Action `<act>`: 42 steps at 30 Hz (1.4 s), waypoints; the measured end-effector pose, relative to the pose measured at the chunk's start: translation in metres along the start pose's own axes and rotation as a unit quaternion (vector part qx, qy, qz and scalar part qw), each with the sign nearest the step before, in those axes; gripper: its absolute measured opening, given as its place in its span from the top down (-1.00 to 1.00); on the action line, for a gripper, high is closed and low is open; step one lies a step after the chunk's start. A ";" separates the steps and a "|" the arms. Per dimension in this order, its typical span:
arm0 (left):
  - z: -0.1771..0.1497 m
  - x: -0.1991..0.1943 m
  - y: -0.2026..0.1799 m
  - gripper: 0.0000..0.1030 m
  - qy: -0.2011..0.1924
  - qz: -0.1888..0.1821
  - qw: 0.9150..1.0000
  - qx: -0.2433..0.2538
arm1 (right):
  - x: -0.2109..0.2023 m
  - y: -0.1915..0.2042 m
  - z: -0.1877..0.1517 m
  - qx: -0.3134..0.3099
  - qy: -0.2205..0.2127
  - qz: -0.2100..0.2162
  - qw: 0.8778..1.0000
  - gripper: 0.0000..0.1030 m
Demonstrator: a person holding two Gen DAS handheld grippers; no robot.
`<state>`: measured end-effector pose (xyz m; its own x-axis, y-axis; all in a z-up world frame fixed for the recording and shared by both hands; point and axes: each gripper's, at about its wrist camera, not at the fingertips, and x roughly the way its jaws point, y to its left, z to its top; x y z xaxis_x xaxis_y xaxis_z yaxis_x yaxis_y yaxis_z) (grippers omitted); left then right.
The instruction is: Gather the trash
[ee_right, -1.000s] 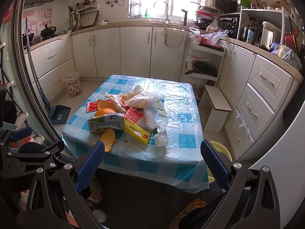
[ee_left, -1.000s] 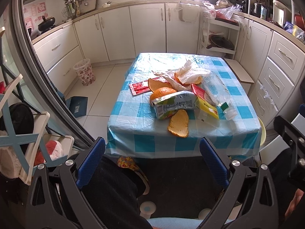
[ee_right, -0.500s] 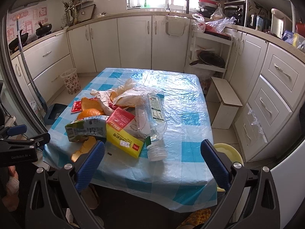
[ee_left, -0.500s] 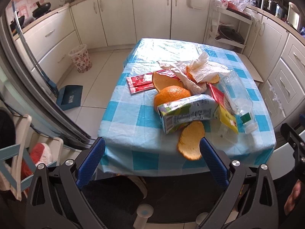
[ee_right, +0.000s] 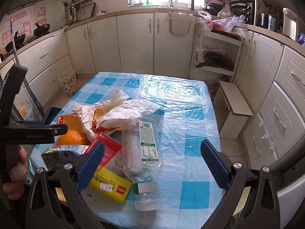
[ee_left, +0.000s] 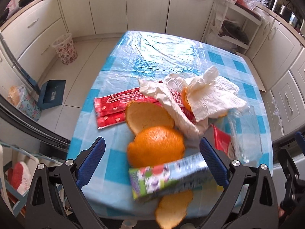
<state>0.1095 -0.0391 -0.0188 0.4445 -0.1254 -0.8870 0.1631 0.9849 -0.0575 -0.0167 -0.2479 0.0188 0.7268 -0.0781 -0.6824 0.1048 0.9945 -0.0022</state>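
Kitchen scene, small table with blue-and-white checked plastic cloth (ee_right: 190, 126), trash heaped on near-left part.

Left gripper (ee_left: 152, 158): blue-padded fingers (ee_left: 91, 160) spread wide, nothing between them, hovering above near table edge over pile. Right gripper (ee_right: 152, 160): fingers (ee_right: 213, 162) likewise spread wide, empty, over near edge by bottle.

Trash pile:
- green-and-white crushed drink carton (ee_left: 167, 177), lying flat at near edge, blurred in left view; also seen at left of right view (ee_right: 63, 152).
- orange peel dome (ee_left: 156, 147), just behind carton, touching it.
- flat pale-orange peel piece (ee_left: 148, 116), behind dome, white side up.
- third peel piece (ee_left: 173, 208), at very near edge under carton, overhanging cloth edge.
- red foil sachets (ee_left: 112, 108), flat on cloth, left of peels.
- crumpled white paper napkins and printed wrapper (ee_left: 207, 93), on top of pile, more peel tucked beneath.
- clear crushed plastic bottle with green-white label (ee_right: 143, 145), lying with open neck toward camera, right of pile, resting on red-and-yellow box.
- red-and-yellow cardboard box (ee_right: 108, 175), flat beneath bottle and next to carton.

Floral-patterned wastebasket (ee_left: 65, 50) on floor by left cabinets, well apart from table. Blue dustpan (ee_left: 51, 95) on floor nearer table. Hand (ee_right: 13, 173) gripping left tool handle, visible at left of right view.
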 end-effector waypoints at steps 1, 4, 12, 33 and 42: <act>0.006 0.007 -0.001 -0.85 0.006 0.000 1.000 -0.004 | 0.004 0.001 0.004 -0.005 -0.001 0.002 1.000 -0.88; 0.026 0.026 0.000 -0.85 0.019 -0.012 0.999 -0.025 | 0.015 0.007 0.016 -0.036 -0.008 0.007 0.999 -0.88; 0.056 0.062 0.009 -0.25 0.046 -0.042 0.996 -0.059 | 0.070 0.033 0.043 -0.108 0.022 0.057 0.992 -0.87; 0.075 -0.006 0.034 0.72 -0.072 -0.154 0.983 -0.063 | 0.129 0.022 0.067 0.019 0.059 0.216 0.974 0.94; 0.075 -0.043 0.046 0.72 -0.132 -0.216 0.966 -0.061 | 0.132 0.012 0.072 0.040 0.066 0.197 0.977 -0.42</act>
<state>0.1639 0.0025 0.0509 0.5700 -0.5370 -0.6219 0.2846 0.8390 -0.4637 0.1295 -0.2509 -0.0189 0.6286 0.3252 -0.7064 -0.1093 0.9363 0.3338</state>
